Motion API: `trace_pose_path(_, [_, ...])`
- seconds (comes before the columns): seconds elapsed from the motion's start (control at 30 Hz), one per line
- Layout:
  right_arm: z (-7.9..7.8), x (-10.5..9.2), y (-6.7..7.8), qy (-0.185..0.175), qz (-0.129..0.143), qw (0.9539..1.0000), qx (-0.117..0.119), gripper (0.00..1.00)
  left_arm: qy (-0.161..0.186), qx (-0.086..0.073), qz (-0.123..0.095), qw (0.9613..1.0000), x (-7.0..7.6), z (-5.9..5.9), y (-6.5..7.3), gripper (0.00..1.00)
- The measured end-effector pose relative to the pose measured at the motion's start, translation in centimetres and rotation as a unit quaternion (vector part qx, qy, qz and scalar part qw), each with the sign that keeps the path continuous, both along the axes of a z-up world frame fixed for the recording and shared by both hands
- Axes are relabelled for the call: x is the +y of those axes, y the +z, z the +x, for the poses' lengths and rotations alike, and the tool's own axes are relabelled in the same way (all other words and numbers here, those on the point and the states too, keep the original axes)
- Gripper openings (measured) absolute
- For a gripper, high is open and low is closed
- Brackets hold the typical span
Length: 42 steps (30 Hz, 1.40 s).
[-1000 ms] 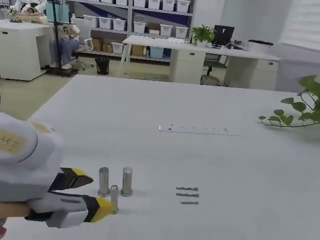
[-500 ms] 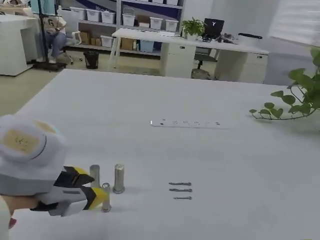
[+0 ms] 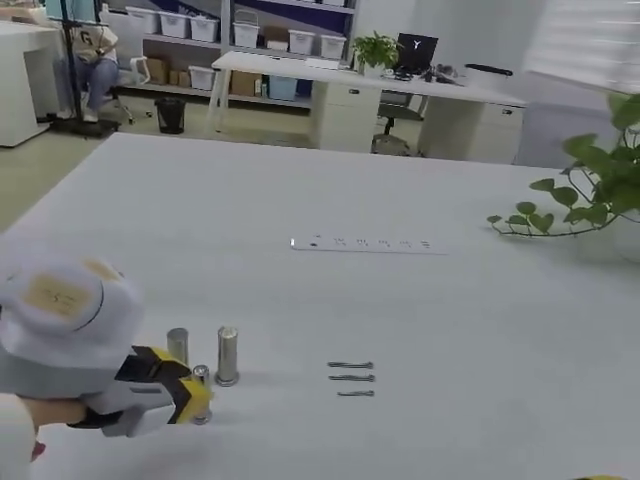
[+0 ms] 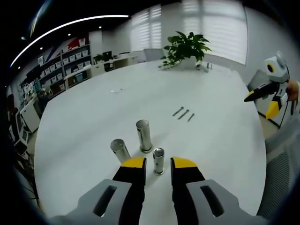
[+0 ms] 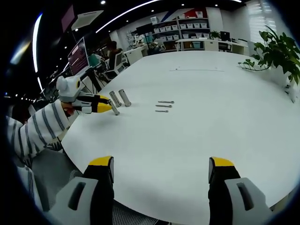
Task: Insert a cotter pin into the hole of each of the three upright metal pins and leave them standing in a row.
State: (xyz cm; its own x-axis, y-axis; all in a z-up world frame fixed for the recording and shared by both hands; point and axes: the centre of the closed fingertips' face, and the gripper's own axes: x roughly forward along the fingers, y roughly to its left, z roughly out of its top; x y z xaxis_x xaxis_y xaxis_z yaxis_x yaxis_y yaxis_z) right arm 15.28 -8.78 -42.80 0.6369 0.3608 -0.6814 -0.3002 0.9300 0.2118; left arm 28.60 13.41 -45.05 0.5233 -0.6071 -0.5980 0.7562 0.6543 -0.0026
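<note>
Left gripper point(image 4: 158, 165) fingers sit closer together than a second ago. They straddle the short pin point(image 4: 159, 158) with slim gaps either side, not yet clamped. Right gripper point(image 5: 159, 169) fingers are spread wide and empty, off the counter point(image 3: 420, 320) near edge. Risk: off-centre closing tips this pin into the two taller pins point(image 4: 143, 135) just behind. Cotter pins point(image 3: 350, 378) lie well apart rightward, with open counter between.

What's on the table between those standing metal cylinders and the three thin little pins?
Nothing: in the head view the white table between the upright metal pins and the three cotter pins is bare. The left gripper view shows the same.
</note>
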Motion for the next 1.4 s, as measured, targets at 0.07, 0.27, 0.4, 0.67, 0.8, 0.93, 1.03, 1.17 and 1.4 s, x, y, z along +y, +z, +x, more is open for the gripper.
trace_pose_path(0.07, [-0.1, 0.0, 0.0, 0.002, -0.001, 1.0000, 0.000, 0.81, 0.002, 0.006, -0.011, 0.9999, -0.3, 0.1, -0.1, 0.18])
trace_pose_path(0.27, [0.0, 0.1, 0.0, 0.000, 0.004, 1.0000, 0.001, 0.81, 0.010, 0.010, -0.019, 0.9997, -0.7, 0.6, -0.5, 0.17])
trace_pose_path(0.4, [0.0, 0.2, 0.1, 0.000, 0.007, 1.0000, -0.001, 0.81, 0.013, 0.015, -0.012, 0.9997, -0.9, 0.5, -1.0, 0.15])
trace_pose_path(0.67, [-0.2, 0.0, 0.1, 0.000, 0.006, 1.0000, 0.002, 0.81, 0.023, 0.012, -0.008, 0.9996, -0.9, 0.8, -1.7, 0.06])
trace_pose_path(0.8, [-0.3, -0.1, 0.1, -0.001, 0.006, 1.0000, 0.001, 0.81, 0.019, 0.006, -0.006, 0.9998, -0.9, 0.8, -1.8, 0.06])
trace_pose_path(0.93, [-0.4, 0.0, 0.1, 0.003, 0.005, 1.0000, 0.002, 0.81, 0.013, 0.011, -0.013, 0.9998, -0.9, 0.6, -1.8, 0.06])
trace_pose_path(1.03, [-0.3, 0.2, 0.1, 0.004, 0.007, 1.0000, -0.001, 0.81, 0.013, 0.008, -0.012, 0.9998, -0.8, 0.6, -1.8, 0.05])
trace_pose_path(1.17, [-0.3, 0.5, 0.2, 0.007, 0.009, 0.9999, -0.004, 0.81, 0.025, 0.031, -0.027, 0.9988, -0.8, 0.1, -1.8, 0.05])
trace_pose_path(1.4, [-0.5, 0.5, 0.1, 0.011, 0.008, 0.9999, -0.005, 0.81, 0.004, -0.006, 0.009, 0.9999, -0.4, -0.7, -0.9, 0.05])
